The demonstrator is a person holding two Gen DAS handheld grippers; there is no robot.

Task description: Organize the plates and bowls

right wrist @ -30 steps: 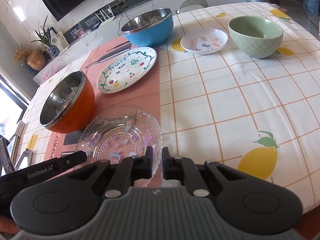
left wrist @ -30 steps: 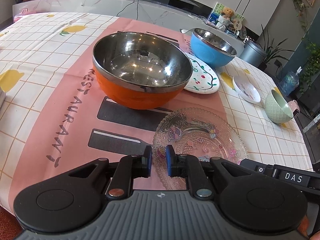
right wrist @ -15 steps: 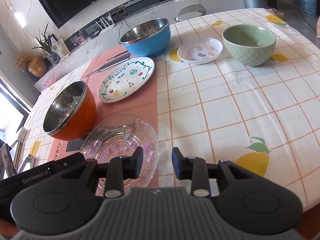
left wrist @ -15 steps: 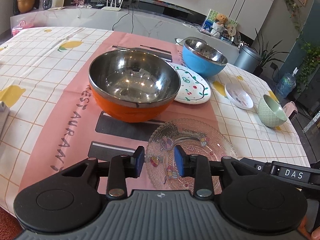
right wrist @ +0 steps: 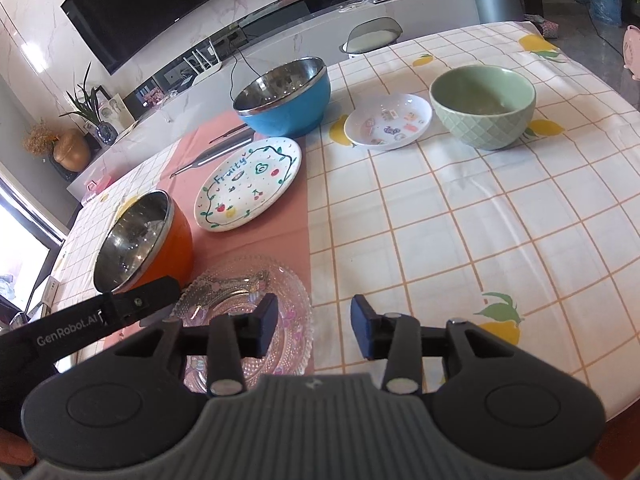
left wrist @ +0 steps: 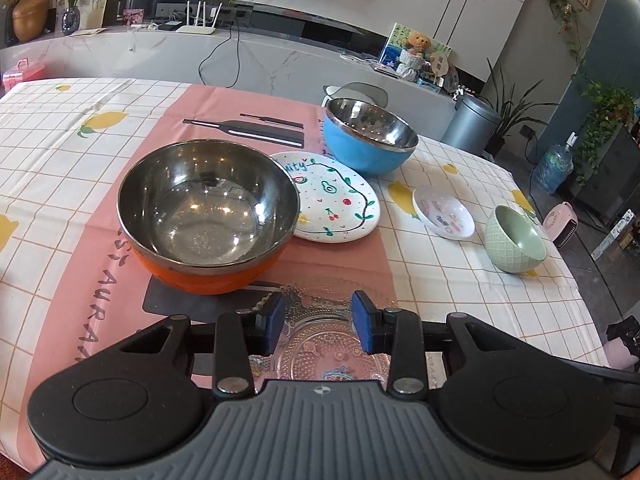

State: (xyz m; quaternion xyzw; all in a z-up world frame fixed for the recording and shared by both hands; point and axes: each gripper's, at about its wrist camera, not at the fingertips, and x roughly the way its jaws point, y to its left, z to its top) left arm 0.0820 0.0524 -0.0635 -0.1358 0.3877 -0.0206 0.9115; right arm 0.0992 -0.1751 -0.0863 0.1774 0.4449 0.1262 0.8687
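Observation:
A clear glass plate [left wrist: 320, 344] lies at the table's near edge, under my open, empty left gripper [left wrist: 318, 322]. An orange steel bowl [left wrist: 208, 216] sits just beyond it. Farther back are a white fruit-painted plate [left wrist: 336, 208], a blue steel bowl [left wrist: 368, 136], a small white dish [left wrist: 444, 212] and a green bowl [left wrist: 514, 240]. My right gripper [right wrist: 313, 326] is open and empty, above the glass plate's [right wrist: 240, 292] right rim. The right view also shows the orange bowl [right wrist: 140, 236], painted plate [right wrist: 248, 184], blue bowl [right wrist: 284, 100], small dish [right wrist: 388, 120] and green bowl [right wrist: 484, 106].
The table wears a checked cloth with lemons [right wrist: 460, 220] and a pink runner [left wrist: 92, 272]. The left gripper's black body [right wrist: 100, 316] shows at the left of the right view. A chair [right wrist: 372, 38] and a grey bin [left wrist: 472, 124] stand beyond the far edge.
Both grippers have opened from nearly shut to wide open. Both have lifted and pulled back a little from the glass plate, which stays on the table.

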